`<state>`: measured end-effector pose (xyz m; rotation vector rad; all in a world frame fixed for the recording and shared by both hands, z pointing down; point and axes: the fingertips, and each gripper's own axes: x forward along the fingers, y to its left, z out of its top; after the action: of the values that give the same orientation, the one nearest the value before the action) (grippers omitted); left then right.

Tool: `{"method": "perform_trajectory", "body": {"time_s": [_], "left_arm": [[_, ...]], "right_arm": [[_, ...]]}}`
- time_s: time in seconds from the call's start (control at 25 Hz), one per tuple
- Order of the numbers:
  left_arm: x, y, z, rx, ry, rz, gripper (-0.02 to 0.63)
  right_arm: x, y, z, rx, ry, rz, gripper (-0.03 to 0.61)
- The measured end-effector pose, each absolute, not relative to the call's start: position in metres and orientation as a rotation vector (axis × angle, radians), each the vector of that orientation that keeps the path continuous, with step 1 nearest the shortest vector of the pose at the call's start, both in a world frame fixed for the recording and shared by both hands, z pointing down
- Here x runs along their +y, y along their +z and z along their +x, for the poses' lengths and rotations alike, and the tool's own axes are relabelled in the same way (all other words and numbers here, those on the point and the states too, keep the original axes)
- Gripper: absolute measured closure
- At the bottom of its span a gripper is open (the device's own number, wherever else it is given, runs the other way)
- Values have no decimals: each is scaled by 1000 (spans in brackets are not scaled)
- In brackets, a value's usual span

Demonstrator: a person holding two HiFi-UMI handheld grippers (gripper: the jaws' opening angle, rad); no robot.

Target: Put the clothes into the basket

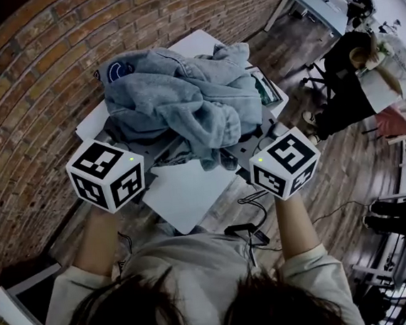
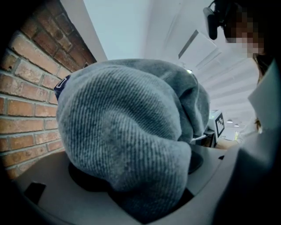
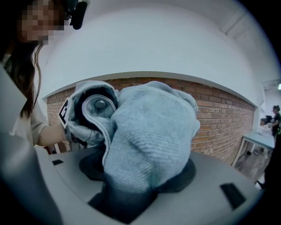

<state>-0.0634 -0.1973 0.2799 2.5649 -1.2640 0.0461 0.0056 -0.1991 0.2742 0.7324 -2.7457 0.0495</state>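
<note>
We hold the grey sweatshirt (image 1: 182,96) as one bundle between both claws, raised above the white bench (image 1: 188,195) beside the brick wall (image 1: 44,73). The left claw (image 2: 140,184) is clamped on a thick fold of the fabric, and the right claw (image 3: 131,186) is clamped on another fold. Each gripper view shows cloth filling the gap between the jaws. A loose end hangs from the front of the bundle, over the bench. No basket can be made out in any view, so we judge the step in hand to be the carry. To do it well, we hold both grips firm and the two claws at equal height and spacing, so that the bundle neither stretches nor sags. We locate the basket before lowering, check that the hanging end clears its rim, and release only once the garment's weight rests inside.
</note>
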Motion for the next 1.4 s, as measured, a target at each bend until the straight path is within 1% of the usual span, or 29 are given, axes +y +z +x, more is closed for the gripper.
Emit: {"method": "perform_trajectory", "body": {"time_s": [0.2,0.44,0.72,1.08,1.4], "left_arm": [[-234,268,-69,-1316,51,2588,204],[-273,276,-90,-1377,30,2566,206],[-304,284,-96,-1411,17,2554,207],[-335,329,-91,-1396,70,2507,207],[-362,400,-76,-1316,164,2365,210]], "right_arm": [[-237,264,0,-2778,20,739,293],[-278,272,-20,-2790,-15,718,293],[-310,279,-26,-2792,-48,722,293],[-341,325,-19,-2772,47,771,295],[-368,392,-1,-2625,200,822,295]]}}
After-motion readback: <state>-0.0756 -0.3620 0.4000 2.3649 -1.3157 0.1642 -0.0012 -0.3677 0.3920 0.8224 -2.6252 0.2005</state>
